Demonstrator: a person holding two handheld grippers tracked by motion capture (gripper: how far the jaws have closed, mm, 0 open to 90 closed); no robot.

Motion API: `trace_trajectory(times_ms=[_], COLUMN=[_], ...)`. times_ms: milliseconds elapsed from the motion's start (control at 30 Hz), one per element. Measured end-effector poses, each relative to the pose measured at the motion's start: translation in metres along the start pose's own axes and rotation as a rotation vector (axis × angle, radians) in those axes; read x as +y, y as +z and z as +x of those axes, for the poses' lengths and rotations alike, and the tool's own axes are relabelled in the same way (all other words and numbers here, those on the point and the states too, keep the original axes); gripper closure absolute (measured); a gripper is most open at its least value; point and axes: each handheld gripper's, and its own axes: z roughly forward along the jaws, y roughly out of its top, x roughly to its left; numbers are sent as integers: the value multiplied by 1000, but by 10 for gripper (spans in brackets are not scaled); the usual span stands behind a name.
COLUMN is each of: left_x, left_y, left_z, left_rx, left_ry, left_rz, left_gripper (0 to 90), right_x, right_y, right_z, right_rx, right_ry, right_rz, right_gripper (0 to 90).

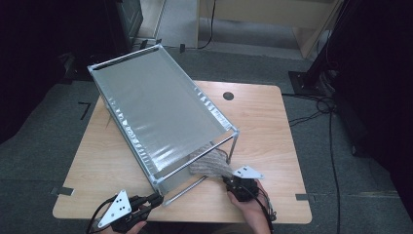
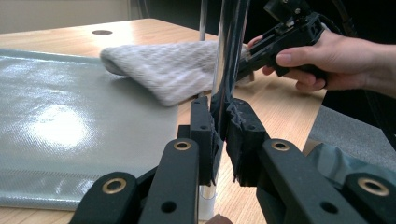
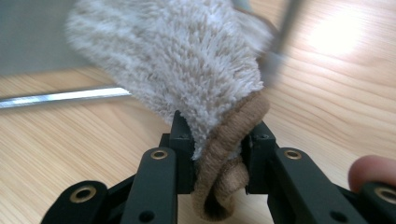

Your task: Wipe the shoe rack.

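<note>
A chrome-framed rack (image 1: 160,112) with a grey fabric shelf stands tilted on the wooden table (image 1: 272,131). My left gripper (image 1: 156,199) is at its near corner, shut on the upright chrome post (image 2: 229,60); in the left gripper view the pads (image 2: 243,130) clamp that post. A fuzzy beige sock (image 1: 209,163) lies under the rack's near right end. My right gripper (image 1: 228,179) is shut on the sock's brown cuff (image 3: 233,130), and the sock's body (image 3: 173,56) stretches away from the jaws. The left gripper view also shows the sock (image 2: 163,70) and the right gripper (image 2: 254,58) in a hand behind the post.
A lower grey fabric panel (image 2: 70,126) lies flat on the table beside the post. A chrome bar (image 3: 60,97) runs along the tabletop next to the sock. The table has a round cable hole (image 1: 228,95) at the back. Cables (image 1: 311,117) trail on the floor to the right.
</note>
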Motion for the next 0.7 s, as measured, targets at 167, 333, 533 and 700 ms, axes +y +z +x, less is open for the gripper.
trace_trajectory(times_ms=[167, 333, 533, 700], left_x=[0, 0, 0, 0], left_y=[0, 0, -1, -1], left_z=[0, 0, 1, 1], left_rx=[-1, -1, 0, -1], left_ry=[3, 5, 4, 6], left_rz=[0, 1, 3, 3], left_gripper=[816, 816, 816, 816], right_x=[-9, -16, -23, -29], right_y=[-14, -20, -36, -57], right_z=[-39, -61, -88, -102], right_rx=[-119, -224, -386, -519], right_ry=[86, 130, 273, 392], right_rz=[-11, -9, -57, -180], right_gripper=[719, 723, 726, 726])
